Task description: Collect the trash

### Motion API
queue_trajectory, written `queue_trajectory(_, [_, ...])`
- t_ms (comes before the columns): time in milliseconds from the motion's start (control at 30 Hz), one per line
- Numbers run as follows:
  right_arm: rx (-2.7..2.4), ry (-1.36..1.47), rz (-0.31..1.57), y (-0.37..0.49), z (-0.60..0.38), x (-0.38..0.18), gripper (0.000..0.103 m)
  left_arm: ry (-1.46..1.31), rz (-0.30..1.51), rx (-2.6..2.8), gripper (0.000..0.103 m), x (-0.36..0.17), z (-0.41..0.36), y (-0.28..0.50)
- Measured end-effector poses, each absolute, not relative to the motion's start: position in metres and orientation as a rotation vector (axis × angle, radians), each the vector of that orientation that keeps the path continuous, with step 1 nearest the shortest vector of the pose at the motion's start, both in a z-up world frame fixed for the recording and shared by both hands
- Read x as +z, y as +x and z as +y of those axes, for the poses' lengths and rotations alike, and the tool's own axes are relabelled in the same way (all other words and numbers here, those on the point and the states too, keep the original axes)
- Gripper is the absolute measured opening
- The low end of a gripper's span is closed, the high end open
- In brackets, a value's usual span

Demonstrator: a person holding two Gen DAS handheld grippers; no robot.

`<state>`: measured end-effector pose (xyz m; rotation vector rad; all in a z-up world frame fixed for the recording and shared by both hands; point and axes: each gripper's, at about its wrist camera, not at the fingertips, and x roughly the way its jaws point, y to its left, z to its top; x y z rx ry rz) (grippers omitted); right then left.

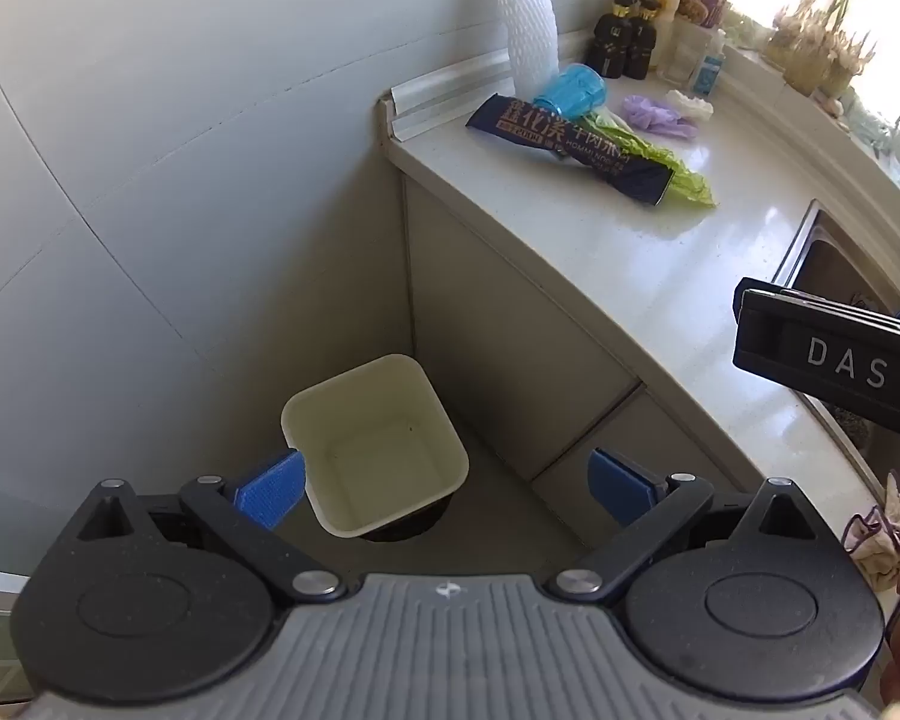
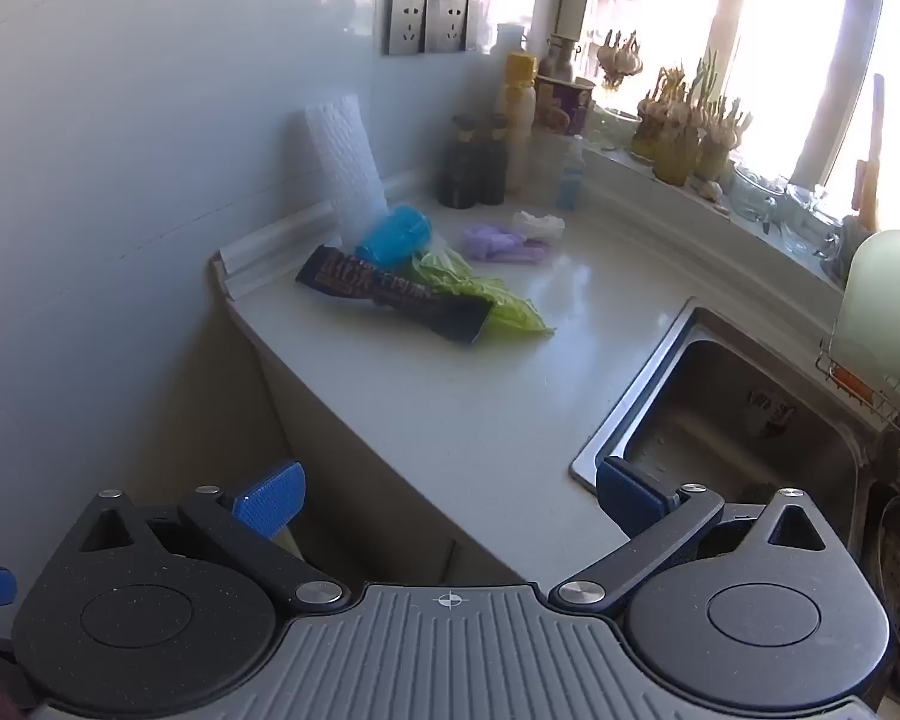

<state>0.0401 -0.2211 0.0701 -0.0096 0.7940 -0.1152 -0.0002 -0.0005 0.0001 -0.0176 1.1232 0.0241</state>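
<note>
Two claws, both with their blue pads spread wide and nothing between them. Your left gripper hangs above the floor gap at the end of the cabinet, and the cream bin sits just ahead of it and below, nearer the left pad than the right, its mouth open and apparently bare inside, so I judge no trash has gone in yet. Your right gripper points along the countertop, with the pile well ahead of it and slightly to its left: a dark snack wrapper lies across a green leafy scrap, a blue crumpled thing rests against the wrapper's far end, and a purple glove-like bundle with a white scrap sits farther out. That split seems deliberate: one claw over the bin's side, the other lined up to pick. The wrapper is topmost and flat, so it looks the easiest first grab, likely by its raised near end. Much is unclear: the bin's base is dark and cut off behind your left claw, the blue item could be a bag or a cup, and the window glare washes out the bottles at the back. The sink to the right claw's right shows something reddish you cannot identify.
</note>
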Motion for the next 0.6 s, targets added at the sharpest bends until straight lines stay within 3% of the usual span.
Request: queue_trajectory(600, [-0.110,-0.012,0.796,0.039,-0.219,0.073,0.103,-0.035,1.114,0.017,0.101,0.009,0.004,0.001])
